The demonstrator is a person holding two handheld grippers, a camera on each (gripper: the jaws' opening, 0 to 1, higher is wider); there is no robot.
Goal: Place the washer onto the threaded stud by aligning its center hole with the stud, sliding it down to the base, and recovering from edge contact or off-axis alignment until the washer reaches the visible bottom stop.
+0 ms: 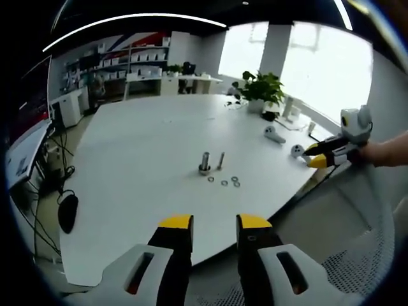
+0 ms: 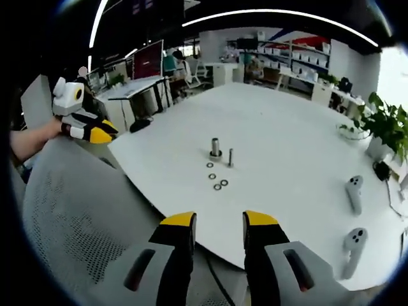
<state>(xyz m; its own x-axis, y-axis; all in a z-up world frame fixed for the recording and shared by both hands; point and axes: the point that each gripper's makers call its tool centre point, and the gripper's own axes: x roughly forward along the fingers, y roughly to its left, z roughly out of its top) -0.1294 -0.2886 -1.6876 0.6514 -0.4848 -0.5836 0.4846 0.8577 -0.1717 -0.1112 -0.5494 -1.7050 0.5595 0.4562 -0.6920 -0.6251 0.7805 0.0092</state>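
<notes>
Washers (image 1: 224, 182) loose beside stud (image 1: 204, 163) (upright); both tongs empty, parted

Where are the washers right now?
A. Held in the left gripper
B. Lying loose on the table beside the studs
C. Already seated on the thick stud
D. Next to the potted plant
B: the washers lie flat on the white table just beside the two upright studs, and both grippers are back from them, open and empty.
</notes>
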